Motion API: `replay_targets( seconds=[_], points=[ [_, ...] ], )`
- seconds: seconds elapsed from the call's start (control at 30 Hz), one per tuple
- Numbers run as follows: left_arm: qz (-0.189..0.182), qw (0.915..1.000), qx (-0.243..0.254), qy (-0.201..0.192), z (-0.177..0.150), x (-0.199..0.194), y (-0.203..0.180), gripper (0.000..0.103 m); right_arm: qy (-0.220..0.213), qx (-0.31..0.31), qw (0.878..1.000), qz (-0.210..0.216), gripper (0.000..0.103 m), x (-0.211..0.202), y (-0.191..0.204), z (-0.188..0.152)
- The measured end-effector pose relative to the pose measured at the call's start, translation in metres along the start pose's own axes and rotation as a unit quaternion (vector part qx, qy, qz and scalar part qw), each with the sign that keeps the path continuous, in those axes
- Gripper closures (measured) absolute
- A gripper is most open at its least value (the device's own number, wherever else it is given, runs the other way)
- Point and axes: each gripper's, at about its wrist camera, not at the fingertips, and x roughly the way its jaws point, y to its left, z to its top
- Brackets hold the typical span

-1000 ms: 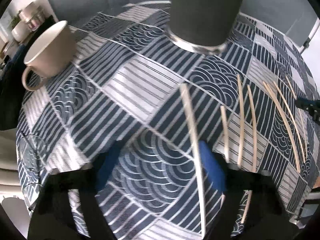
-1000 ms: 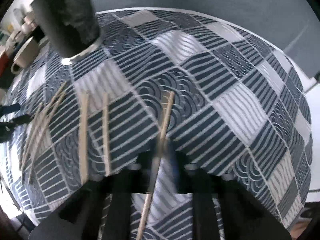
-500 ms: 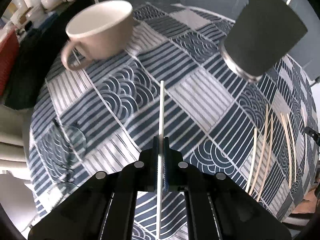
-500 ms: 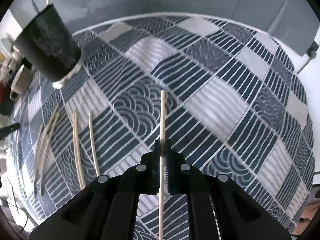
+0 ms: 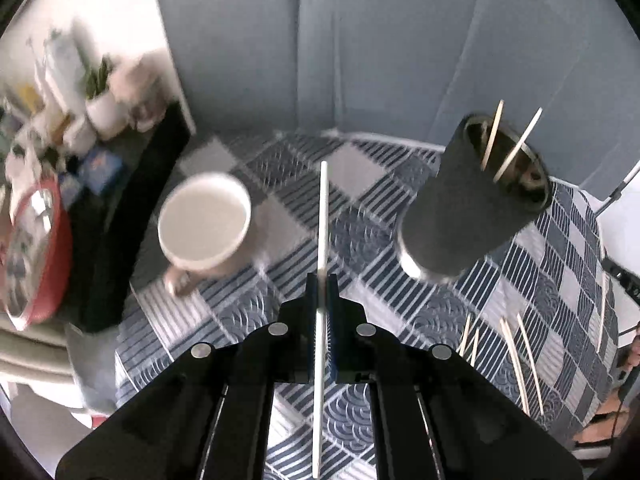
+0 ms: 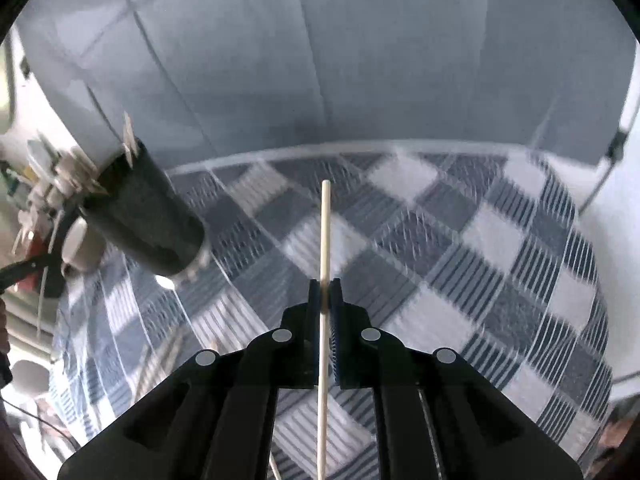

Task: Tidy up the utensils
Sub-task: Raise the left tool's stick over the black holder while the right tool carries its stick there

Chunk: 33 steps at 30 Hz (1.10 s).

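Note:
My left gripper [image 5: 322, 286] is shut on a pale chopstick [image 5: 323, 216] and holds it above the patterned tablecloth [image 5: 360, 232]. My right gripper [image 6: 325, 292] is shut on another chopstick [image 6: 325, 228], also lifted off the table. A tall dark cup [image 5: 472, 208] stands to the right in the left wrist view with two chopsticks [image 5: 516, 146] sticking out of it. It also shows at the left in the right wrist view [image 6: 144, 216]. Several loose chopsticks [image 5: 516, 360] lie on the cloth at the lower right of the left wrist view.
A beige mug [image 5: 208, 228] stands on the table left of the dark cup. A dark shelf with plants and a red bowl [image 5: 36, 256] lies beyond the table's left edge. A grey backdrop [image 6: 320, 60] rises behind the table.
Both grippers have risen and tilted up with their chopsticks. The views now take in the cup's rim and the backdrop. A second earlier the left gripper was open around its chopstick.

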Motion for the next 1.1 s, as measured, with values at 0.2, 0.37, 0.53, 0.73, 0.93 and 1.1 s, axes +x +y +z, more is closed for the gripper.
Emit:
replay_targets(
  seconds=[0.2, 0.37, 0.53, 0.73, 0.93, 1.1],
  points=[
    [-0.017, 0.9993, 0.012, -0.032, 0.036, -0.022, -0.022, 0.099, -0.064, -0.026, 0.997, 0.026, 0.099, -0.031, 0.033, 0.048],
    [-0.032, 0.9979, 0.017, -0.054, 0.062, -0.035, -0.041, 0.099, -0.094, -0.040, 0.994, 0.047, 0.098, -0.047, 0.056, 0.078],
    [-0.049, 0.9960, 0.015, -0.074, 0.087, -0.047, -0.057, 0.099, -0.119, -0.053, 0.989, 0.063, 0.098, -0.056, 0.077, 0.105],
    [-0.070, 0.9929, 0.011, -0.095, 0.112, -0.051, -0.071, 0.099, -0.134, -0.061, 0.985, 0.084, 0.098, -0.049, 0.100, 0.135],
    [-0.110, 0.9845, -0.002, -0.136, 0.126, -0.047, -0.076, 0.098, -0.170, -0.066, 0.974, 0.134, 0.098, -0.040, 0.122, 0.152],
    [-0.152, 0.9685, -0.031, -0.195, 0.127, -0.041, -0.073, 0.099, -0.218, -0.079, 0.956, 0.182, 0.098, -0.029, 0.142, 0.157]
  ],
)
